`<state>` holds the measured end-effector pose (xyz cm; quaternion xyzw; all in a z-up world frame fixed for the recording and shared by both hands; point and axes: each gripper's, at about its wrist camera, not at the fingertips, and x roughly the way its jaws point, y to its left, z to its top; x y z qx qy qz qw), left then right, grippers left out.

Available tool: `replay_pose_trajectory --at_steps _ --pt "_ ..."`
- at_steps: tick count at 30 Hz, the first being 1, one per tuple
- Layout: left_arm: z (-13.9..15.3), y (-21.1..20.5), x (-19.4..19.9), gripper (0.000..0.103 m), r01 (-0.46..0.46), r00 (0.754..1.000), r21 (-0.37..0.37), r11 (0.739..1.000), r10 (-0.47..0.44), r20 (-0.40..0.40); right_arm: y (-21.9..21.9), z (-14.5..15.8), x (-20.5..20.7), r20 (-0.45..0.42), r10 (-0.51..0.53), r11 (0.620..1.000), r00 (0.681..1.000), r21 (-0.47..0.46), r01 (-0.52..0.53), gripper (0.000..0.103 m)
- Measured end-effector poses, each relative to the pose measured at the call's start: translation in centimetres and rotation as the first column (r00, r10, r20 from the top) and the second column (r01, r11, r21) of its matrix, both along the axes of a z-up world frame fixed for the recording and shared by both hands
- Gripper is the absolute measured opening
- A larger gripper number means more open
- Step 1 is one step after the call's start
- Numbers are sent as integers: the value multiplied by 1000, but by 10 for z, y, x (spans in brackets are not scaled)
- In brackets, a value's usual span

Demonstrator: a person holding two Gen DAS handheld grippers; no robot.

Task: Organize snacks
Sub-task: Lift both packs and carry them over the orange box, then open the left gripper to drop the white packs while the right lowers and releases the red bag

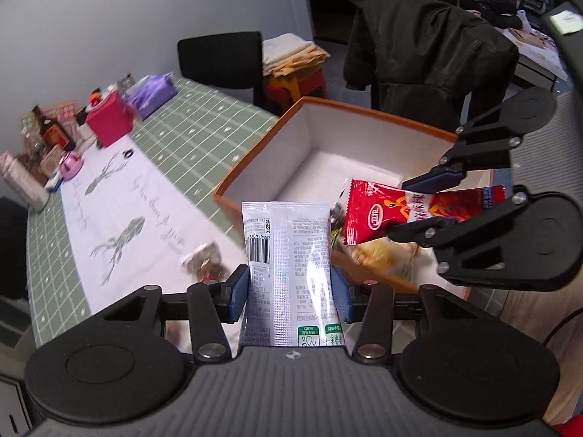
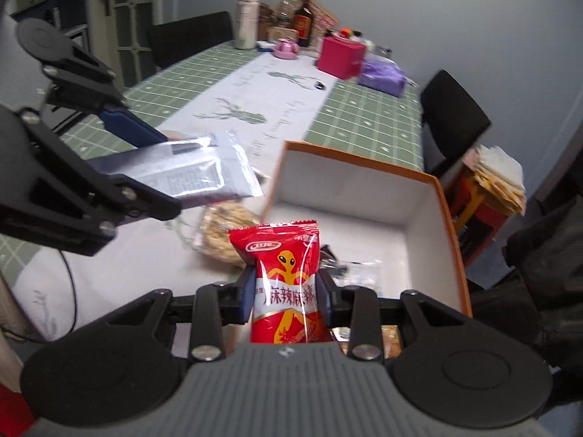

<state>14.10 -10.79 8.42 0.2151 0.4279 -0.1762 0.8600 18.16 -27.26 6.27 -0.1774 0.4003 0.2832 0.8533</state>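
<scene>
Silver packet (image 1: 289, 255) lengthwise in clamped left claw (image 1: 289, 293); red packet (image 2: 286, 280) likewise in right claw (image 2: 286, 295).

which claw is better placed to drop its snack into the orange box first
Right, probably. The right claw holds the red snack packet above the white inside of the orange-rimmed cardboard box; the left claw holds its silver packet short of the rim.

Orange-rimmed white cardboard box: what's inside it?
The orange-rimmed white cardboard box holds a clear crinkled wrapper with dark bits; elsewhere bare white floor. The red snack packet and right gripper hide its near corner.
</scene>
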Motion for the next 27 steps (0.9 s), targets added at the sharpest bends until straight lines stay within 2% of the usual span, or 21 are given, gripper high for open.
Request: replay_pose_trajectory --at_steps 10,15,23,27 --pt "-28 -45 57 54 76 997 21 997 -76 -12 -26 -45 45 -85 -82 995 993 -60 77 33" --pt "-43 -62 85 54 107 994 105 989 -110 19 -31 -57 67 -82 -107 992 991 -70 101 33" --pt "-85 -71 116 54 170 985 238 956 -172 -11 -31 -67 91 -86 -115 992 990 -69 109 33" --pt "-101 -69 124 54 195 980 273 942 -195 -26 -29 -71 101 -86 -95 992 992 -85 88 34"
